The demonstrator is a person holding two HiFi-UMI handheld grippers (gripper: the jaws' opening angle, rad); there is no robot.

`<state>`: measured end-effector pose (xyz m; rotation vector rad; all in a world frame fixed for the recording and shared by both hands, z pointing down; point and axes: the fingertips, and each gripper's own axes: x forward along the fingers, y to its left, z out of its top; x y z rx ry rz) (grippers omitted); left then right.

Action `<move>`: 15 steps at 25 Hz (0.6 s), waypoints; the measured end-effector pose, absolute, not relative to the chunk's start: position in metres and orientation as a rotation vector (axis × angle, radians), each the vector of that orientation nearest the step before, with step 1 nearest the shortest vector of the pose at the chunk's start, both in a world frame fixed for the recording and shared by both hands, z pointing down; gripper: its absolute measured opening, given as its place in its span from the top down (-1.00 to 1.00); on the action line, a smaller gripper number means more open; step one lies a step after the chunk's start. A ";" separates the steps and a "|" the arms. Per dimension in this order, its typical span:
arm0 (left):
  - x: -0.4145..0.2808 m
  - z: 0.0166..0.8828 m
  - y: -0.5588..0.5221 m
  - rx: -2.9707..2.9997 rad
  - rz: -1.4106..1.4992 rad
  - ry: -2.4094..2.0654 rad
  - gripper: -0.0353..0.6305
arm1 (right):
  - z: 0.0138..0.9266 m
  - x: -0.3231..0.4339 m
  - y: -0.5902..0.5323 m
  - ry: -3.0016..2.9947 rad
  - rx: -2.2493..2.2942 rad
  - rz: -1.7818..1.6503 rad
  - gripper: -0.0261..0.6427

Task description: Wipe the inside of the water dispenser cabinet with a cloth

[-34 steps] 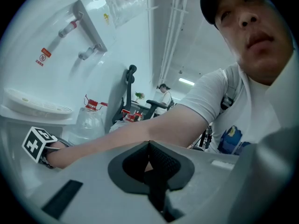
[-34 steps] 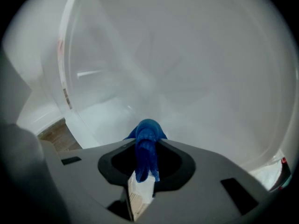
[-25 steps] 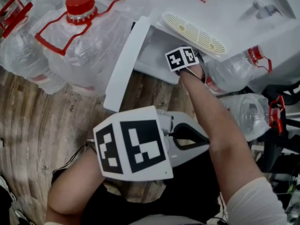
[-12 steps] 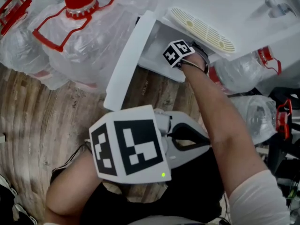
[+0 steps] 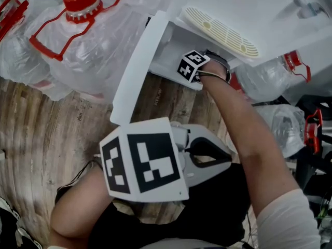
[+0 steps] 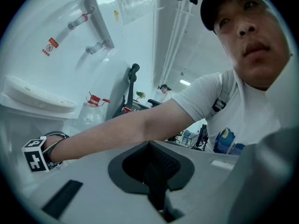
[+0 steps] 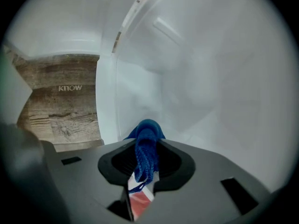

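Our right claw [image 7: 144, 169] is clamped on the blue cloth [image 7: 148, 134], and our left claw [image 6: 156, 176] has its jaws pressed together on nothing, held back over our lap, well apart from the work.

The white water dispenser [image 5: 270, 19] fills the top of the head view, with its drip grille [image 5: 220, 32] just above the opening. Below it the cabinet [image 7: 210, 78] stands open, its door [image 5: 137, 69] swung out over the wooden floor [image 5: 41, 139] beside the big water bottles [image 5: 88, 51]. Our right arm reaches into that opening, and only the claw's marker cube shows at the cabinet mouth.

From the right gripper view, the cloth sticks out of the jaws as a small bunched wad, inside the cabinet and close to the pale inner wall near the door-side edge. We cannot tell whether it is actually pressing on the surface.

We judge the wiping to be under way: the door is open, the cloth is gripped, and it is in the compartment. The walls we can see look plain white, with no marks to show which parts are done, so we cannot say how much is left. The far wall and ceiling probably remain.
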<state>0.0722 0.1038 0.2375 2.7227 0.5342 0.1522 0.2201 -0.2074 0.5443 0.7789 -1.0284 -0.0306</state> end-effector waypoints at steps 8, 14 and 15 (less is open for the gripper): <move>0.073 0.235 0.107 2.734 0.155 0.545 0.88 | 0.546 0.217 -0.189 -1.028 0.703 0.017 0.67; 0.079 0.236 0.105 2.736 0.169 0.522 0.88 | 0.542 0.216 -0.213 -1.048 0.720 -0.028 0.67; 0.080 0.237 0.104 2.734 0.172 0.519 0.88 | 0.544 0.216 -0.218 -1.043 0.710 -0.044 0.67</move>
